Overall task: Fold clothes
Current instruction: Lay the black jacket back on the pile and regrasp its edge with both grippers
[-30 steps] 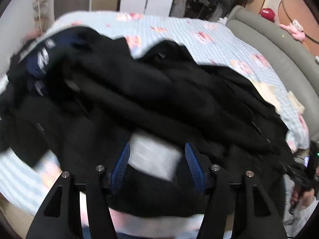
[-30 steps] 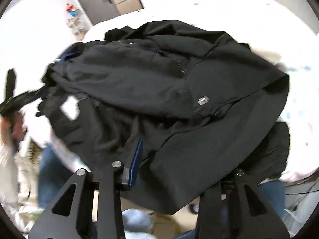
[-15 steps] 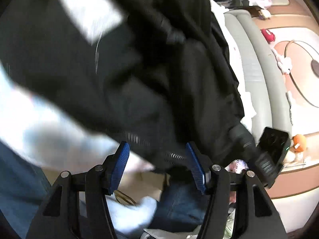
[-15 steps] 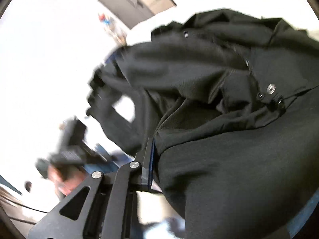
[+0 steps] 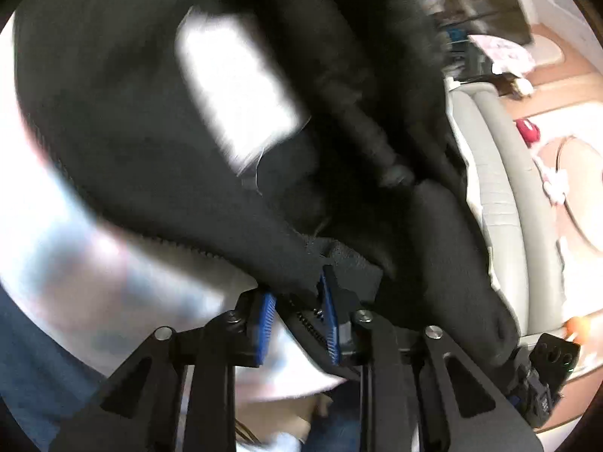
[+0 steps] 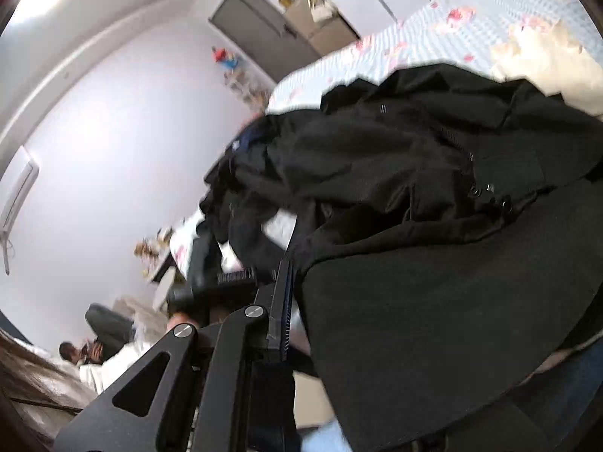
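While both hands are working at the near edge of the pile, the changes are reading like this:

Left gripper [image 5: 297,324]: its jaws are closing, or have just finished closing, on the zipper edge of the black jacket [image 5: 158,173]; half a second ago they were standing wide apart with the hem only lying between them, and now the blue pads [image 5: 328,324] are pinching a fold of cloth with the zipper teeth running between them.

Right gripper [image 6: 297,309]: only one blue-lined finger is showing beside a broad flap of the same jacket [image 6: 433,301]; the other finger is hiding under the cloth. A second ago its jaws were standing wider, so I am judging it to be clamped on the flap.

Jacket position: it is lying bunched on the blue flowered bed cover [image 6: 490,11], with its near edge lifting off the bed toward the person's jeans [image 5: 34,369]. A white label [image 5: 233,90] is showing on the lining.

Meaning for the task: both edges are now looking held, so the garment is probably getting ready to be lifted and spread; folding itself is not yet starting.

Risk: other dark clothes [image 6: 256,173] are lying tangled under it and may be dragged along.
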Demonstrator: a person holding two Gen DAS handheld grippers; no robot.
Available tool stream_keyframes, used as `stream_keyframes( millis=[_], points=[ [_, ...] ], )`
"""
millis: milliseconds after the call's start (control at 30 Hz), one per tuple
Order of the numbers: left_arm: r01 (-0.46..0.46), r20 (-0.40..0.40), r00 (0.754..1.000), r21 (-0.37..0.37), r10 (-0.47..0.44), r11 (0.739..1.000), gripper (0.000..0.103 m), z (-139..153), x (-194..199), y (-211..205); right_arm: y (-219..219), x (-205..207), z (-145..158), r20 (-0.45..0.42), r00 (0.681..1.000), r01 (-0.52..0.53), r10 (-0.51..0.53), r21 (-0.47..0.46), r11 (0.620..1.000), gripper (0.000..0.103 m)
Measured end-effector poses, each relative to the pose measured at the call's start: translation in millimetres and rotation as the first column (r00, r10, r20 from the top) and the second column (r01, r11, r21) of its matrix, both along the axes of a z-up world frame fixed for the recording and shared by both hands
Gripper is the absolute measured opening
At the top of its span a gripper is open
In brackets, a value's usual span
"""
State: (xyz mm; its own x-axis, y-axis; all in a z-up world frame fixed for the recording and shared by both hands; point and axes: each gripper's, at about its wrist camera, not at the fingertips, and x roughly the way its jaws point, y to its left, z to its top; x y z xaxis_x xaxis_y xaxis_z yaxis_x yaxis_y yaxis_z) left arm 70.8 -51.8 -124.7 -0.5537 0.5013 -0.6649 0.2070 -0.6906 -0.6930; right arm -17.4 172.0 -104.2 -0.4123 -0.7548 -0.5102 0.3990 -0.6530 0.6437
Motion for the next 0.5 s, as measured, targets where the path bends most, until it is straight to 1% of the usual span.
stream_keyframes(
  millis=[33, 67, 100, 167, 200, 233, 267, 300, 367, 400, 433, 467, 500],
  points=[
    [-0.028, -0.044, 0.999, -0.037, 0.026, 0.999, 0.003, 17, 0, -7, 1, 3, -1, 0.011, 1.000, -0.007, 0.007, 0.003, 1.000, 0.014],
    [-0.063, -0.087, 0.995, -0.086, 0.056, 0.994, 0.003, 36, -2, -17, 3, 5, -2, 0.019, 1.000, -0.006, 0.006, 0.014, 1.000, 0.019],
    [-0.104, -0.134, 0.987, -0.127, 0.087, 0.986, 0.003, 56, -4, -29, 7, 6, -2, 0.023, 1.000, 0.008, -0.009, 0.035, 0.999, 0.026],
    [-0.195, -0.214, 0.964, -0.177, 0.156, 0.965, 0.002, 93, -10, -62, 15, 6, -2, 0.030, 0.999, 0.042, -0.044, 0.077, 0.996, 0.032],
    [-0.266, -0.259, 0.943, -0.220, 0.207, 0.939, 0.000, 112, -11, -83, 17, 4, -3, 0.031, 0.997, 0.065, -0.068, 0.102, 0.993, 0.032],
    [-0.357, -0.313, 0.912, -0.280, 0.267, 0.891, 0.000, 131, -8, -107, 17, 3, -3, 0.028, 0.995, 0.093, -0.098, 0.138, 0.986, 0.032],
    [-0.406, -0.347, 0.890, -0.303, 0.297, 0.862, 0.000, 145, -4, -121, 18, 2, -4, 0.024, 0.991, 0.123, -0.130, 0.184, 0.975, 0.033],
    [-0.400, -0.348, 0.890, -0.291, 0.293, 0.869, 0.000, 151, -2, -130, 18, 2, -4, 0.019, 0.987, 0.153, -0.161, 0.227, 0.962, 0.033],
    [-0.314, -0.311, 0.922, -0.251, 0.231, 0.915, 0.000, 151, 1, -140, 23, 3, -6, 0.017, 0.979, 0.192, -0.205, 0.286, 0.939, 0.033],
    [-0.270, -0.294, 0.935, -0.230, 0.198, 0.935, 0.000, 151, 2, -146, 24, 2, -8, 0.019, 0.976, 0.201, -0.218, 0.315, 0.928, 0.035],
    [-0.218, -0.268, 0.951, -0.227, 0.154, 0.949, 0.001, 148, 3, -143, 24, 0, -10, 0.015, 0.973, 0.210, -0.228, 0.343, 0.916, 0.035],
    [-0.158, -0.233, 0.967, -0.240, 0.102, 0.958, 0.001, 139, 4, -131, 26, -1, -11, 0.007, 0.968, 0.229, -0.249, 0.375, 0.899, 0.036],
    [-0.096, -0.200, 0.979, -0.236, 0.048, 0.967, 0.002, 126, 5, -114, 30, -2, -12, -0.005, 0.963, 0.248, -0.269, 0.408, 0.879, 0.037]
  ],
)
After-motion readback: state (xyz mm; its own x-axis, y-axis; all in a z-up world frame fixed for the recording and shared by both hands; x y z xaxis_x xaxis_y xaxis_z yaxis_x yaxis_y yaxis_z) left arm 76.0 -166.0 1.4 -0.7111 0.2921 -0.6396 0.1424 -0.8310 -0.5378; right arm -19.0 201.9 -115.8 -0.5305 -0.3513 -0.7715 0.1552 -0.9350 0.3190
